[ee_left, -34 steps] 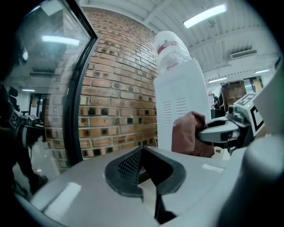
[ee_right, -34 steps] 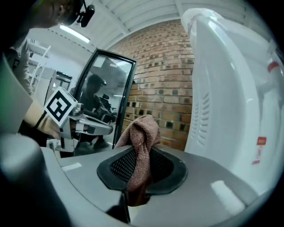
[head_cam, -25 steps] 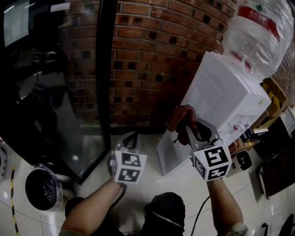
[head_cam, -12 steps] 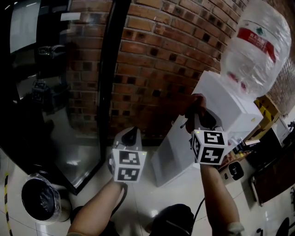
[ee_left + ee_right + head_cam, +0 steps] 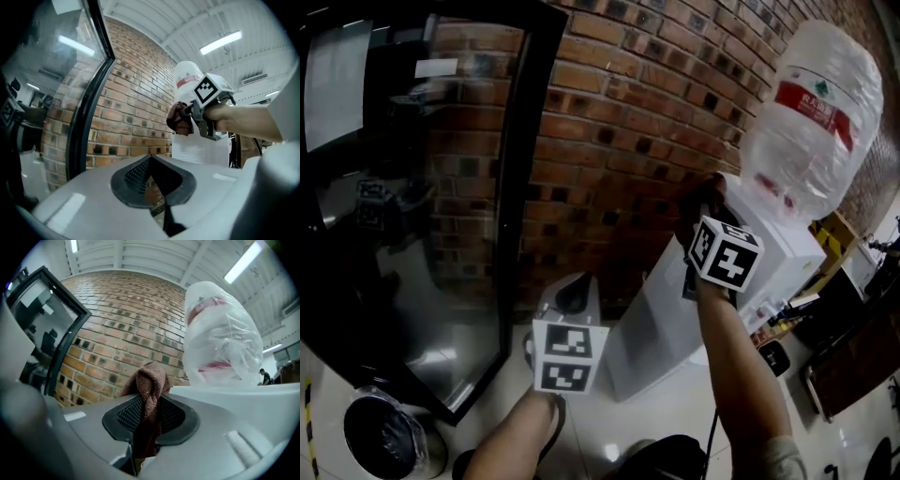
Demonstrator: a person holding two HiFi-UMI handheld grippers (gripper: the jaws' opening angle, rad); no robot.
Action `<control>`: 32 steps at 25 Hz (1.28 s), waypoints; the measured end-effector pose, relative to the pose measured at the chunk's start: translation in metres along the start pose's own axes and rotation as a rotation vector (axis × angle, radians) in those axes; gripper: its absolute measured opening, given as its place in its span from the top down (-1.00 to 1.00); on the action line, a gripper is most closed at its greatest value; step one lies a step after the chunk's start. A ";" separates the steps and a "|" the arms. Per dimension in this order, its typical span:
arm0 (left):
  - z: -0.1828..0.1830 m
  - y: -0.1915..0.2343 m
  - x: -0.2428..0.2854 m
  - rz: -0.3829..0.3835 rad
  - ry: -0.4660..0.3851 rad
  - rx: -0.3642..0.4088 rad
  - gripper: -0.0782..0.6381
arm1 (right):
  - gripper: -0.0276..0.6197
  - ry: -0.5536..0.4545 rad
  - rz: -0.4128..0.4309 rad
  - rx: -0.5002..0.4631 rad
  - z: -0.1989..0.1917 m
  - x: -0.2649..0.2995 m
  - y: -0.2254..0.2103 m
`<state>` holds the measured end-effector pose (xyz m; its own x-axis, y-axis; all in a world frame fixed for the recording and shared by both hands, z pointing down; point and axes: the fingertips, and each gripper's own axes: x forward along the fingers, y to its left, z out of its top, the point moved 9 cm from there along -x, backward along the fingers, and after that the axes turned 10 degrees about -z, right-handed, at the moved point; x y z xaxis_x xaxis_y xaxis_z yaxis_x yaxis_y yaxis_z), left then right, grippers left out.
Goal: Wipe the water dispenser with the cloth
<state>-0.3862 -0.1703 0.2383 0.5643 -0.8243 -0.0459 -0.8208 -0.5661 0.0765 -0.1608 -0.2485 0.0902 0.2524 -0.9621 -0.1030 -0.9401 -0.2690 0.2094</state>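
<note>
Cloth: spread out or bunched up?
Bunched. The right gripper pinches the brown cloth as a crumpled wad sticking out past its jaws.

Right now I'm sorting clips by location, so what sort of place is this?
Probably an indoor workplace corner: a white water dispenser with a plastic-wrapped bottle stands by a brick wall, next to a black-framed glass door.

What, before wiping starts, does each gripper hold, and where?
The right gripper pinches the brown cloth at a bunched fold, its top poking above the jaws. The left gripper holds nothing; its jaws are together.
</note>
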 end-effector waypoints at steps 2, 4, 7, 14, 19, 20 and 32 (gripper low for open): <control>0.008 0.001 -0.003 0.010 -0.015 0.024 0.78 | 0.65 0.008 -0.038 0.033 0.006 0.011 -0.001; 0.009 0.002 -0.005 0.021 -0.009 0.045 0.78 | 0.65 0.019 -0.085 0.010 0.011 0.019 -0.002; 0.002 0.007 -0.005 0.033 0.019 0.035 0.78 | 0.65 0.035 -0.161 -0.091 0.015 0.029 -0.002; -0.009 0.002 -0.003 0.026 0.067 0.045 0.78 | 0.65 0.112 -0.166 -0.106 -0.001 0.047 0.006; -0.019 0.004 0.000 0.034 0.097 0.047 0.78 | 0.64 0.155 -0.170 -0.062 -0.018 0.052 0.007; -0.021 0.004 0.001 0.033 0.105 0.047 0.78 | 0.64 0.158 -0.183 -0.057 -0.022 0.051 0.006; -0.065 0.024 0.007 0.085 0.194 0.004 0.78 | 0.64 0.200 -0.159 0.052 -0.099 0.036 0.000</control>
<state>-0.3956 -0.1895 0.3048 0.4996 -0.8526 0.1531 -0.8661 -0.4953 0.0682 -0.1293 -0.2875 0.1832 0.4330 -0.8991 0.0647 -0.8944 -0.4196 0.1548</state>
